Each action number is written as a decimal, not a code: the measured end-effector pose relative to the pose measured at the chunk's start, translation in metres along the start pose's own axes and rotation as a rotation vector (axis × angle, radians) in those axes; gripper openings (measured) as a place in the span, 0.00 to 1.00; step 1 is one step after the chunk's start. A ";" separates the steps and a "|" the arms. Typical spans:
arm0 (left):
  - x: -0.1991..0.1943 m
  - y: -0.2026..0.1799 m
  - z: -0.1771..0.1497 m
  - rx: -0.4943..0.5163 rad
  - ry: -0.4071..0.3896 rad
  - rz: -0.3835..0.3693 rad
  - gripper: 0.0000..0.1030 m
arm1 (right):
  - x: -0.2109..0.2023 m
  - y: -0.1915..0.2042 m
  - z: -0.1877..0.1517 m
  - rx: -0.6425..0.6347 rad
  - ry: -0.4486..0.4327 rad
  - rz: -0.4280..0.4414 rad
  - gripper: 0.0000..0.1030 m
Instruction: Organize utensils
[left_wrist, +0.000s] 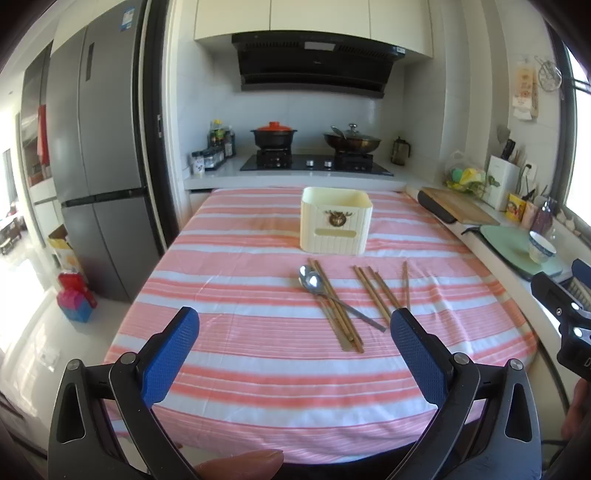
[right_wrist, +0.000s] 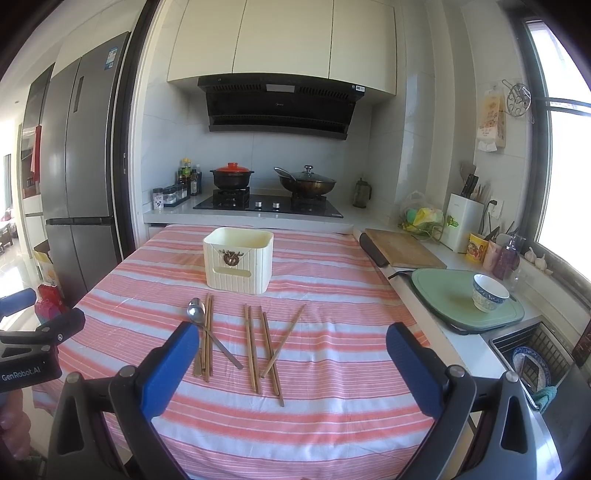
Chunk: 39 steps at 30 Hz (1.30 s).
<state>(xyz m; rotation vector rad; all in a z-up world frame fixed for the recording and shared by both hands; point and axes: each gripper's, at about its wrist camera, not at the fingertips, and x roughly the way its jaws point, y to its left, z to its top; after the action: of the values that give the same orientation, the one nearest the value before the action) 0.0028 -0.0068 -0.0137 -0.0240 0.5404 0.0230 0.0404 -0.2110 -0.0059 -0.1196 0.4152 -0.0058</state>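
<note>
A kitchen table draped in a pink-and-white striped cloth (left_wrist: 236, 354) stood in front of a gas stove, with utensils scattered across its middle. A cream ribbed holder (left_wrist: 335, 220) with a small metal ornament on its near face sat upright toward the far side of the table, its top open; its inside could not be seen.

Just near of the holder lay two metal spoons (left_wrist: 309, 278), bowls pointing far, resting together with a pair of wooden chopsticks (left_wrist: 338, 306) that touched and crossed their handles. To the right, more chopsticks (right_wrist: 255, 350) lay loose on the cloth, two pairs roughly parallel, and a further one (right_wrist: 284, 341) set at a slant across them, as the right wrist view showed.

The left gripper (left_wrist: 295, 321) hovered above the near part of the table, its blue-padded fingers (left_wrist: 171, 354) spread wide apart with nothing between them. The right gripper (right_wrist: 293, 338) hung likewise above the near edge, jaws parted wide and empty, its blue pads (right_wrist: 413, 369) framing the chopsticks beyond. Neither tool touched any utensil. A fingertip (left_wrist: 240, 463) showed at the bottom of the left wrist view.

On the counter to the right sat a wooden cutting board (right_wrist: 404, 251), a green board (right_wrist: 443, 295) carrying a blue-and-white bowl (right_wrist: 489, 293), and a white knife block (right_wrist: 463, 221). A red-lidded pot (right_wrist: 232, 176) and a lidded wok (right_wrist: 306, 182) stood on the stove, and a grey refrigerator (right_wrist: 81, 177) filled the left.
</note>
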 end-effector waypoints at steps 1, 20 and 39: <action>0.003 0.000 0.000 -0.002 0.002 0.000 1.00 | 0.001 -0.001 -0.002 0.001 0.001 0.000 1.00; 0.008 -0.001 0.001 -0.005 0.015 -0.002 1.00 | 0.008 -0.003 -0.005 0.003 0.009 0.002 1.00; 0.010 0.000 0.000 -0.011 0.029 -0.005 1.00 | 0.011 -0.003 -0.006 0.010 0.021 0.003 1.00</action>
<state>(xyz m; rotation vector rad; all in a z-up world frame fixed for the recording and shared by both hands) 0.0110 -0.0065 -0.0188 -0.0358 0.5689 0.0211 0.0477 -0.2155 -0.0155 -0.1095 0.4363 -0.0057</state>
